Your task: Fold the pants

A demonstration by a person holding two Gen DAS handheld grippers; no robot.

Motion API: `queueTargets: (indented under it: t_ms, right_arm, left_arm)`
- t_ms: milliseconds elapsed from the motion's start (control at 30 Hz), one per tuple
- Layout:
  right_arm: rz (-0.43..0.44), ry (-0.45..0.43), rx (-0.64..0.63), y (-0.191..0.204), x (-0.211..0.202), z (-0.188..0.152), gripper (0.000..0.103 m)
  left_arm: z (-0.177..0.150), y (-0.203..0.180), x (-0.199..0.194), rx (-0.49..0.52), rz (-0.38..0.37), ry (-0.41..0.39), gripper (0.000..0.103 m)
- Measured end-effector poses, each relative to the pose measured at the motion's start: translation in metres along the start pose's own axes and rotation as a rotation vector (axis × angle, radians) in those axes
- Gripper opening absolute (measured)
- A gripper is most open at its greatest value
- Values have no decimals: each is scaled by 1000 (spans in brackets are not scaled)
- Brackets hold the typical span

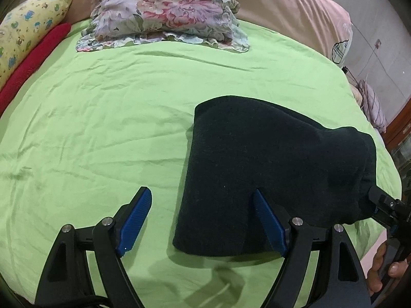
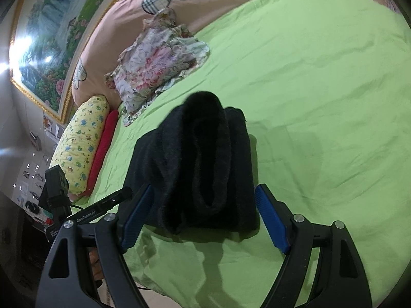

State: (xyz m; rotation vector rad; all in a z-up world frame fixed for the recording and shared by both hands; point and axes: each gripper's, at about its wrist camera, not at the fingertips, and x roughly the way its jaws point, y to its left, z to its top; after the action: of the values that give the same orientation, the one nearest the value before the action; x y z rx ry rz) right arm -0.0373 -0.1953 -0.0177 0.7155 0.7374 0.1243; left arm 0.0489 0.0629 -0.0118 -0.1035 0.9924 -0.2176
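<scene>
The dark pants (image 1: 269,164) lie folded into a thick bundle on the green bed sheet (image 1: 102,128). My left gripper (image 1: 203,195) is open and empty, its jaws spread over the bundle's near left corner. In the right wrist view the pants (image 2: 200,169) show as a stacked bundle with the layered edge facing me. My right gripper (image 2: 203,192) is open with its blue fingers either side of the bundle's near end, not closed on it. The right gripper also shows in the left wrist view (image 1: 382,205), at the bundle's right edge.
A floral pillow (image 1: 167,10) lies at the head of the bed, with a yellow patterned bolster (image 1: 28,30) and a red cushion (image 1: 33,59) along the left side. A pink blanket (image 1: 295,12) lies behind. The bed's edge (image 2: 154,282) is just below my right gripper.
</scene>
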Motion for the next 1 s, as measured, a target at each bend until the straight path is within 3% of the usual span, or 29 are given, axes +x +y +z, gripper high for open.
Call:
queueTargets:
  t_ms: [367,600,800,1000]
  right_arm:
    - [16,21,-13,0,10,5,81]
    - [23,42,8,-11,21,10,81]
    - [120,58,60,-29,32,12,64]
    - [147,76,44,-29,38,16,53]
  left_arm:
    - [8,-12,12,40,-29,1,82]
    - [16,-13,34,17,-91,30,82]
    - [19,-3,54,-63,-192,62,82]
    - [21,-8,60,-65,-194,43,75]
